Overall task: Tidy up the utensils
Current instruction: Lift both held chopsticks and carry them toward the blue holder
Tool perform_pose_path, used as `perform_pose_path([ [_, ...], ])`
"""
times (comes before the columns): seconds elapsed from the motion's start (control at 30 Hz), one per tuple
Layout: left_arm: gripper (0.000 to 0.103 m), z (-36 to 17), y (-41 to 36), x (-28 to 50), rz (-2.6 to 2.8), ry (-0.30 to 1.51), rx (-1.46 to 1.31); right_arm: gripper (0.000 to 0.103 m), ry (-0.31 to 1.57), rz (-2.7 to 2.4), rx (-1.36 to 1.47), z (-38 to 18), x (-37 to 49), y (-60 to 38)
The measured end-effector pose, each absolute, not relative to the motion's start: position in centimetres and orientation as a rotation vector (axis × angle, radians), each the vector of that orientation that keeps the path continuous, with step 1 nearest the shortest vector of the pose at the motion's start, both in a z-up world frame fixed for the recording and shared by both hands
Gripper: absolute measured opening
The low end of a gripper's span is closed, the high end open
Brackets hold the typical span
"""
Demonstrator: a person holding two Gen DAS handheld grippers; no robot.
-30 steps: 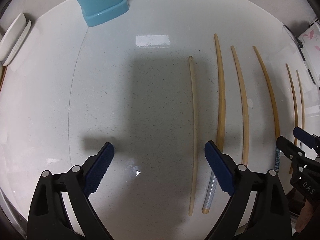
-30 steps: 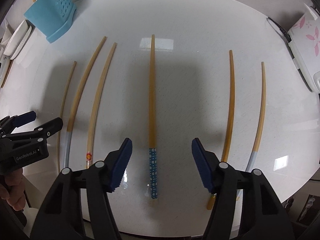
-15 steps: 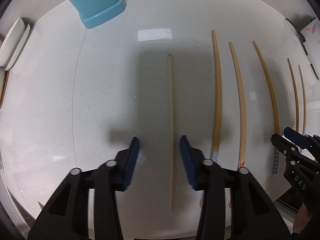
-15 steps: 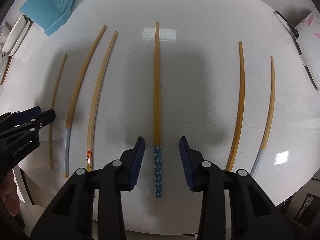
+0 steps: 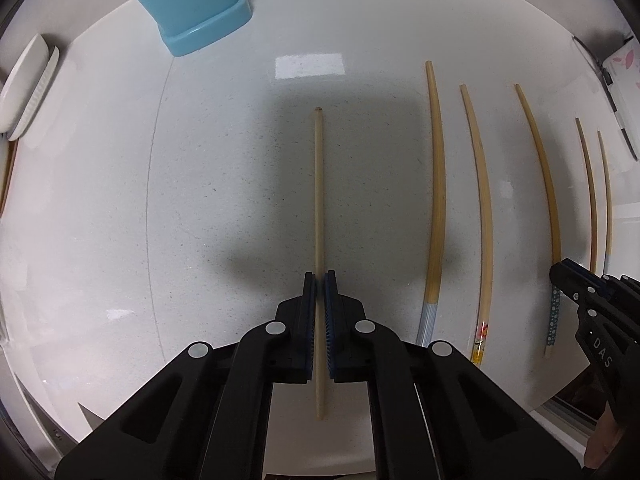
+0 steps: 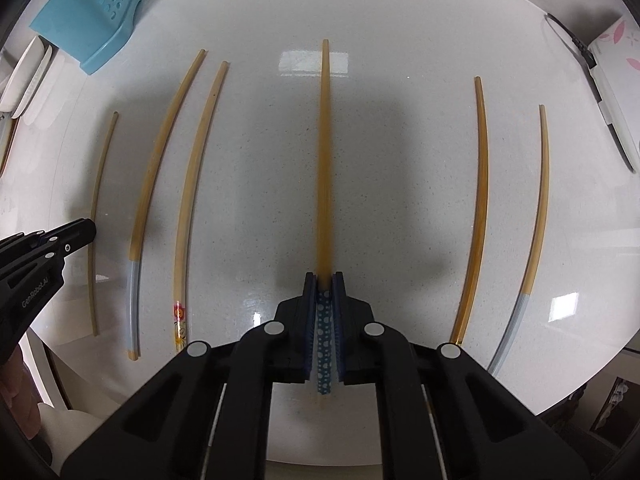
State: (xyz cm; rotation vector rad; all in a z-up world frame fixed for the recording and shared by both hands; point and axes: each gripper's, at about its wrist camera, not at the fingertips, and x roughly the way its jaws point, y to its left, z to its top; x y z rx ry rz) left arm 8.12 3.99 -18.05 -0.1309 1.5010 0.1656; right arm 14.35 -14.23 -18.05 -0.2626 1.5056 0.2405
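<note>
left gripper (image 5: pixel 319 280): pinching plain pale wooden chopstick (image 5: pixel 318 200) near its butt, jaws just closed on it, stick lying flat on white speckled counter (image 5: pixel 200 220).
right gripper (image 6: pixel 324 280): clamping blue-dotted bamboo chopstick (image 6: pixel 325 160) at patterned end.
lift: raising both level, avoiding neighbours.
right view only: showing perforated blue plastic holder (image 6: pixel 88 20), far left.

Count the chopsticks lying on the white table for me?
6: plain chopstick far left, grey-ended, flower-ended, blue-dotted centre, amber, second grey-ended far right. The blue holder may hide more.
</note>
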Motion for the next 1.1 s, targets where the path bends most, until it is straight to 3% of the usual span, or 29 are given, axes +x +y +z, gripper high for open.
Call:
perform_pose_path([
  [0.5,0.004,-17.3,5.2,7.3,0.130,1.452,-0.176,0.007,1.489,0.255,-0.181,-17.7,14.4,-14.6],
  [1.1,0.004,-13.9,5.3,5.7,0.039,1.276,-0.242,0.007,1.374,0.345,-0.068,-13.5,12.7,-14.3],
])
